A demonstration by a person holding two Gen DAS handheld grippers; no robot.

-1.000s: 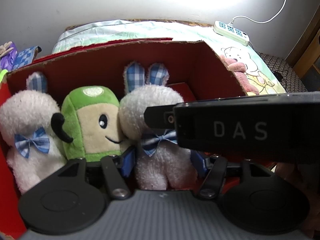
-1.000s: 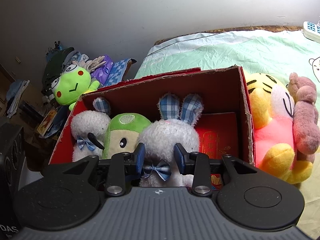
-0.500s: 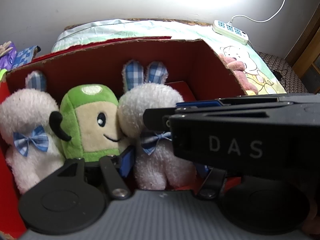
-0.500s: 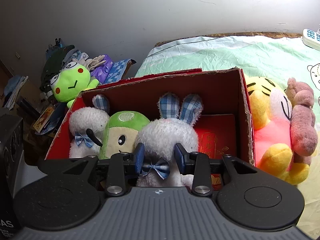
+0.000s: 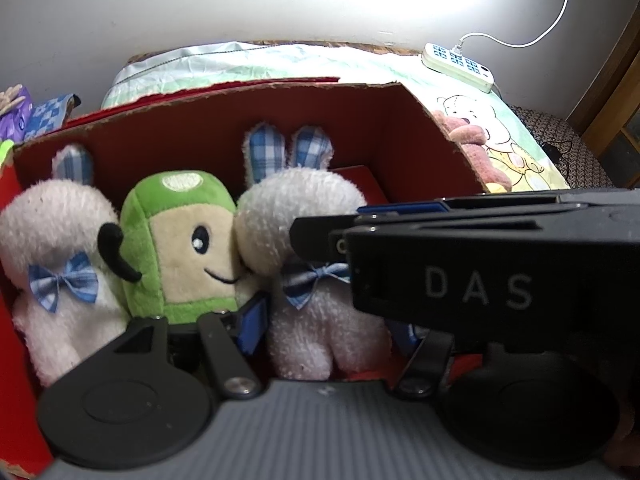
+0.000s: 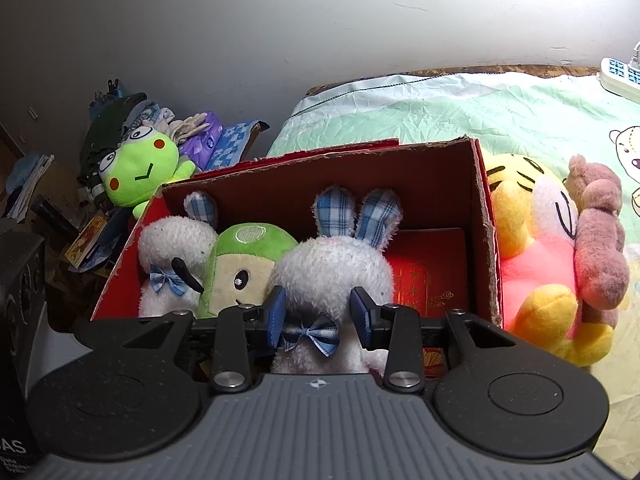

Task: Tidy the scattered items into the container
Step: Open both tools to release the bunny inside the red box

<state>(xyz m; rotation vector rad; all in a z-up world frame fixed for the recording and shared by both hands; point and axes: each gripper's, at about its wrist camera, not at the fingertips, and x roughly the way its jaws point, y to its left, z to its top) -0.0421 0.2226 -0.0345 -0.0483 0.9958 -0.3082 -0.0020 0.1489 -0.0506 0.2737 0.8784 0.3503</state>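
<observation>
right gripper [image 6: 318, 316]: jaws opening, pads flank rabbit [image 6: 332, 272], seated in box [image 6: 486, 216] | left gripper [image 5: 332, 322]: jaws narrow, partly hidden, straddling same rabbit | risk: withdrawing jaws snag bow, tip rabbit | tiger [image 6: 532, 248] outside on bed

A bed [image 6: 420, 112] with a pale green cartoon sheet carries a red box [image 6: 486, 216], a yellow-and-pink plush [image 6: 532, 256] touching the box's right wall, a brown plush [image 6: 600, 248] against it, and a power strip [image 5: 458, 60] near the wall.
</observation>
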